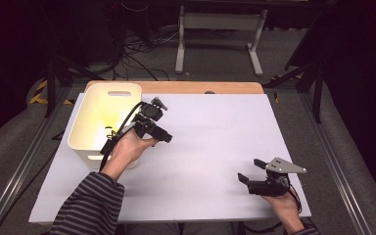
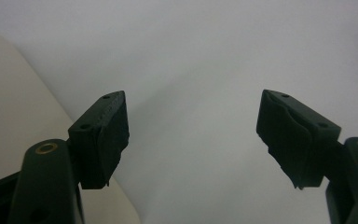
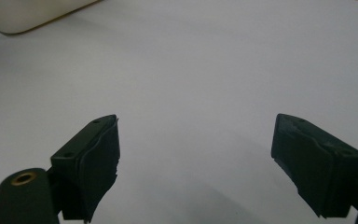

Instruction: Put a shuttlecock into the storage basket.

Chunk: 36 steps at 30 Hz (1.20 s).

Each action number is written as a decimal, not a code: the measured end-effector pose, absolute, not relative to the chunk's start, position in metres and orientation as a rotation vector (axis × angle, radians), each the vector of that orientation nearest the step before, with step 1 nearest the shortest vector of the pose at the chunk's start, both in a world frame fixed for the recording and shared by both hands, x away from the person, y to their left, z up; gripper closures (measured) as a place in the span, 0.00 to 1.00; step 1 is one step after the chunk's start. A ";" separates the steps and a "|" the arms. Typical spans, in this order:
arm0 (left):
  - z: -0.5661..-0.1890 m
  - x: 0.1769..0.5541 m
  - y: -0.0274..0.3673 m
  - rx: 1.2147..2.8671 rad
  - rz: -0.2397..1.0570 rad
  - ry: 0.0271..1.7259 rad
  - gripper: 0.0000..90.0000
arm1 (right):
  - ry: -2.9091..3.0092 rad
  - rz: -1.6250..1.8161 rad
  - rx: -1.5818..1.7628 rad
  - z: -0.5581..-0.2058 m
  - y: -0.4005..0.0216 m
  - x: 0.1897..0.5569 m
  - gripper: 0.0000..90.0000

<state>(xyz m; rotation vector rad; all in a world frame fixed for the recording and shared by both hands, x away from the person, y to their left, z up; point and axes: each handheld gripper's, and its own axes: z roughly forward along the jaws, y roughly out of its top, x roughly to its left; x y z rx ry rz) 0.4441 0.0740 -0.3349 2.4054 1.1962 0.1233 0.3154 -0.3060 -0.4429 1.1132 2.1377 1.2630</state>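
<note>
Right, quick status —
L gripper (image 1: 162, 128): by the bin's right wall, above the tabletop (image 1: 215, 147); jaws wide apart, nothing btwn them.
R gripper (image 1: 252, 170): low over tabletop at near right; jaws spread wide, empty.
Bin (image 1: 94, 147): white, far-left of tabletop; something small & dark inside, can't ID it.
Progress: looks like drop-off's done, both hands free; nothing left to pick on the white sheet.

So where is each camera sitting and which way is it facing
High view: above the person's side, looking forward and down on the white board; shows both forearms, left gripper, right gripper, white bin.
Left gripper view: on the left gripper, facing the board beside the bin; open jaws.
Right gripper view: on the right gripper, facing across the board; open jaws.
Shared: bin, board.
</note>
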 end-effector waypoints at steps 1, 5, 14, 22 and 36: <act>-0.336 0.444 0.074 2.409 0.123 1.190 0.29 | 2.137 1.264 1.113 -0.443 -0.306 0.315 0.18; -0.339 0.441 0.071 2.425 0.122 1.176 0.29 | 2.138 1.263 1.113 -0.443 -0.306 0.315 0.18; -0.343 0.434 0.067 2.425 0.116 1.160 0.30 | 2.138 1.263 1.113 -0.443 -0.306 0.315 0.18; -0.347 0.428 0.064 2.431 0.108 1.138 0.30 | 2.137 1.264 1.114 -0.443 -0.306 0.315 0.18; -0.353 0.421 0.059 2.453 0.093 1.101 0.30 | 2.139 1.265 1.113 -0.443 -0.306 0.315 0.18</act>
